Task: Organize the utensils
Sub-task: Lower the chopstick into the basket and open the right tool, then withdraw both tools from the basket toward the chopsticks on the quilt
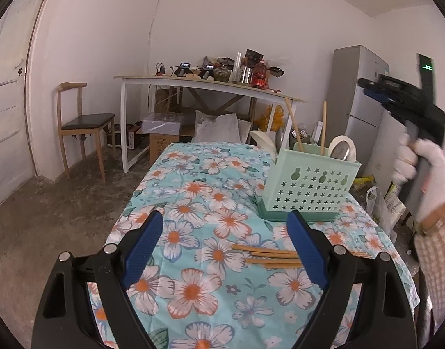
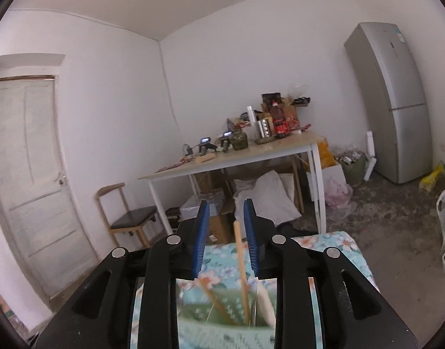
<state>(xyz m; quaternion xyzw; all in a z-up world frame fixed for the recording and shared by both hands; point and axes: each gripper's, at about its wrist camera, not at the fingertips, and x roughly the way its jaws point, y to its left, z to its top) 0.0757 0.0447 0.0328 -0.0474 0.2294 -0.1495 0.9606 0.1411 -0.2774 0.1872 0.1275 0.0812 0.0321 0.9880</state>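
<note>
right tongs [image 2: 224, 232] stand parted around 1 chopstick [image 2: 240, 258], its foot hidden.

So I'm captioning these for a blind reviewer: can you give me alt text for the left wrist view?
The open left gripper hovers over a floral tablecloth where loose wooden chopsticks lie. Beyond stands a mint-green perforated plastic utensil holder holding two upright chopsticks and spoons, and a white-gloved hand holds the right gripper above it.
</note>
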